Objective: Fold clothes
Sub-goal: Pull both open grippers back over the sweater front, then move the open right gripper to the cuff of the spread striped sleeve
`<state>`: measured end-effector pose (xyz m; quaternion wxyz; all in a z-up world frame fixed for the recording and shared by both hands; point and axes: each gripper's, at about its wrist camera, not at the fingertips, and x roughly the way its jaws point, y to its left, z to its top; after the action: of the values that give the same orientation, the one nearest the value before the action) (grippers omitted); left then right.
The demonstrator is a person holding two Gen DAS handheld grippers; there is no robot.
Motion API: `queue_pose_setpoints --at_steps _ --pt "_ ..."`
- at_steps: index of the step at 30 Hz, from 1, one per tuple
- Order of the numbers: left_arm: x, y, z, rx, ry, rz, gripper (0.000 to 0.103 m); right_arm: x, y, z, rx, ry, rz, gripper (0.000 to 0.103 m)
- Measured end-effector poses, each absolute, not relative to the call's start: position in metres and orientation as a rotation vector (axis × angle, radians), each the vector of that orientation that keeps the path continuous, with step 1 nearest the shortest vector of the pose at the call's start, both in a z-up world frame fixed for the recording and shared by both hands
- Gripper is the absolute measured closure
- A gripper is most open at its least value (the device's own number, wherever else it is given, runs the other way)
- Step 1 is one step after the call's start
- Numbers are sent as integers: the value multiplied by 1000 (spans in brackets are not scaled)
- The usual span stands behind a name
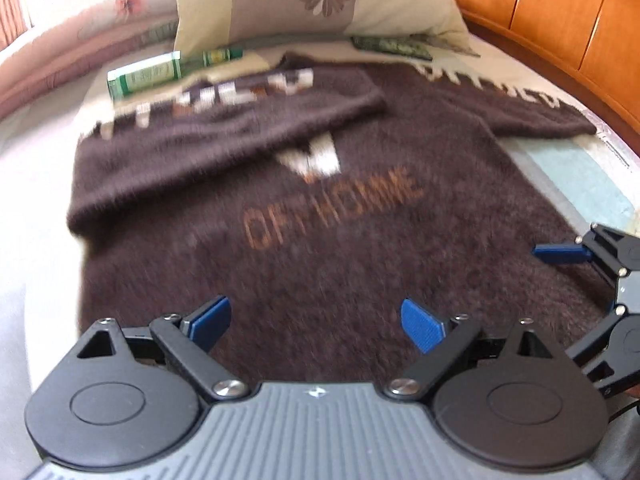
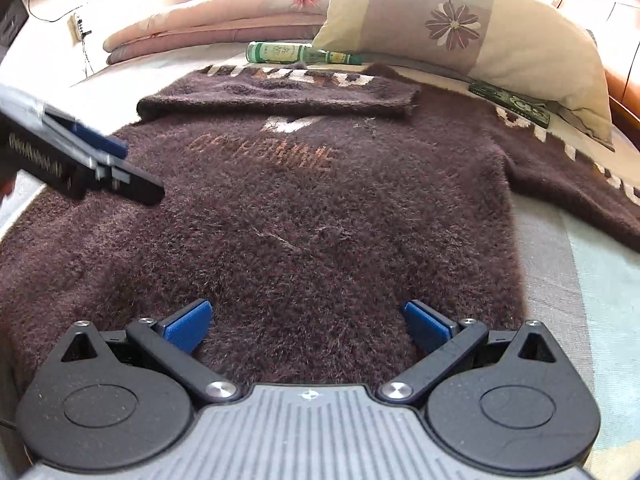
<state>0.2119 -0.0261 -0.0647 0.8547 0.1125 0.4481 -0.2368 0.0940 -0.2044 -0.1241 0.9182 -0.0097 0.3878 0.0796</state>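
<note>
A fuzzy dark brown sweater [image 1: 320, 248] with orange lettering lies flat on the bed, chest up. One sleeve [image 1: 224, 136] is folded across the chest. The other sleeve [image 2: 568, 168] stretches out to the right. My left gripper [image 1: 316, 316] hovers open over the sweater's lower part, with nothing between its blue pads. My right gripper [image 2: 308, 314] is also open and empty over the lower body of the sweater [image 2: 304, 220]. In the left wrist view a right-gripper pad [image 1: 560, 254] pokes in at the right edge. In the right wrist view a left-gripper pad [image 2: 100, 142] shows at the left.
A flowered pillow [image 2: 460, 28] leans at the head of the bed. A green bottle [image 2: 296, 54] lies beside it, and a flat dark green item [image 2: 510, 104] sticks out under it. A folded pink quilt [image 2: 208, 24] lies behind. An orange wooden headboard [image 1: 560, 12] is at the right.
</note>
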Motion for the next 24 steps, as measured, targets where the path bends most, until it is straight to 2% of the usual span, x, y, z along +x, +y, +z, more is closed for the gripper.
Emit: queue_pose_setpoints --at_steps 5,18,24 --pt "195 -20 -82 208 988 -424 11 79 -203 -123 -34 796 135 0" --pt "168 -30 -63 145 945 -430 10 62 -198 -123 -15 796 35 0" --pt "161 -36 -71 136 964 -435 10 49 -203 -120 -18 817 30 0"
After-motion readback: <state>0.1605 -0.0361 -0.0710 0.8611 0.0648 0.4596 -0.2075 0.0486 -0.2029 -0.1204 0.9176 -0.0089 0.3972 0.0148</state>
